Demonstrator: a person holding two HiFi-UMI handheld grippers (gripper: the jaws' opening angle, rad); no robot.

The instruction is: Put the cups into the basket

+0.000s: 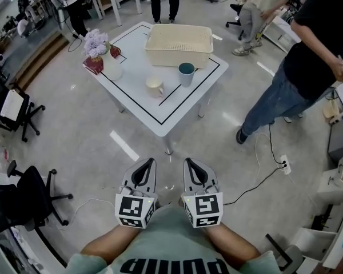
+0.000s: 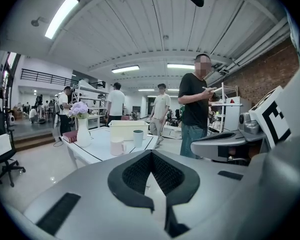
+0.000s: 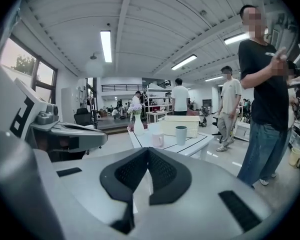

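A white table (image 1: 177,116) stands well ahead of me. On it sit a cream basket (image 1: 179,44), a tall teal cup (image 1: 186,73) just in front of the basket, and a pale mug (image 1: 155,86) to the cup's left. My left gripper (image 1: 144,167) and right gripper (image 1: 193,167) are side by side close to my body, far short of the table. Both are shut with nothing between the jaws. The left gripper view shows the mug (image 2: 117,146), cup (image 2: 138,138) and basket (image 2: 125,129) in the distance. The right gripper view shows the mug (image 3: 157,140), cup (image 3: 181,134) and basket (image 3: 179,125).
A white vase of flowers (image 1: 106,56) and a red book (image 1: 94,65) occupy the table's left corner. A person in a black shirt and jeans (image 1: 297,67) stands to the right. Office chairs (image 1: 17,110) are at the left. A power strip with cable (image 1: 284,164) lies on the floor.
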